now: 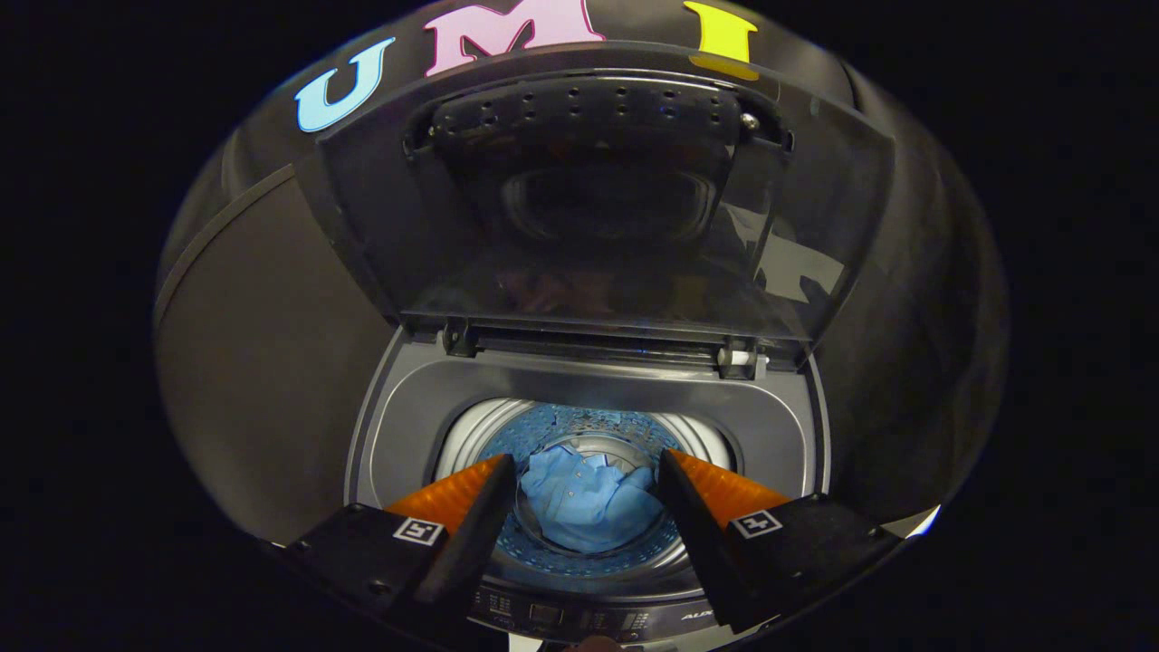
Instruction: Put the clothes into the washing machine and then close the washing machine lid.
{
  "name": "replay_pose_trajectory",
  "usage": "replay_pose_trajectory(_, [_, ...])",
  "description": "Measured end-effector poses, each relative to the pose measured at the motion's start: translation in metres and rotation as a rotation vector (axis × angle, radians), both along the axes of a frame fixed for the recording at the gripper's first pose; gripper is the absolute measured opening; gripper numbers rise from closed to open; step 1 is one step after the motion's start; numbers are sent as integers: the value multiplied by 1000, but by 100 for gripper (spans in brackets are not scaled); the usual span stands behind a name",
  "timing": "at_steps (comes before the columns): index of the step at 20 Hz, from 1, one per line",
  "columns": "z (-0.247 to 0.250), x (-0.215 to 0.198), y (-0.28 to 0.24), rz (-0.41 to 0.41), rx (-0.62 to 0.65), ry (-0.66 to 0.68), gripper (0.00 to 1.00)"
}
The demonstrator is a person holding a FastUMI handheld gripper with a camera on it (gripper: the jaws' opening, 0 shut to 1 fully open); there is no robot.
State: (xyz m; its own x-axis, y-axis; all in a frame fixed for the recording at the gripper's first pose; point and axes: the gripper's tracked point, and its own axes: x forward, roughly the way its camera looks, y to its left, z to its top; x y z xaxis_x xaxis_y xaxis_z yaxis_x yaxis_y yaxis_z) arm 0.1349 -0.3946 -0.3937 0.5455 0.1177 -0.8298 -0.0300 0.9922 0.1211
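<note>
Below the gripper (pixel 587 471), seen from its own camera, the washing machine (pixel 589 380) stands with its top open, and the gripper hangs above the opening. Its two fingers are spread wide apart and nothing is held between them. Between and beyond the fingers, deep in the drum (pixel 471 435), lies the blue shirt (pixel 584 503), crumpled on the drum floor. So the clothes seem to be already inside, and the part which remains is probably the closing.

The lid (pixel 598 199) stands upright behind the opening, held by two hinges (pixel 738 358) at its lower edge. It is dark and half transparent, and it gives reflections, so its real upper edge is not easy to judge.

Some risks can be named from here. If the fingers push the lid in a wrong place, for example low and near the hinges, it may not fold down, or the fingers may slip on the smooth surface. If it is pushed too strongly, it may fall hard and strike the gripper, which is directly over the opening. The control panel (pixel 579 620) lies just under the fingers, at the near side, and a low movement could press a button by accident.
</note>
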Motion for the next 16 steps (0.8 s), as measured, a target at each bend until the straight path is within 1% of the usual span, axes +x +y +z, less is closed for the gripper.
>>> replay_pose_trajectory(5, [30, 6, 0, -27, 15, -52, 99])
replay_pose_trajectory(8, [51, 18, -6, -54, 11, -96, 99])
replay_pose_trajectory(13, [103, 51, -15, -49, -44, -210, 99])
replay_pose_trajectory(16, [132, 65, -10, -41, -33, -264, 99])
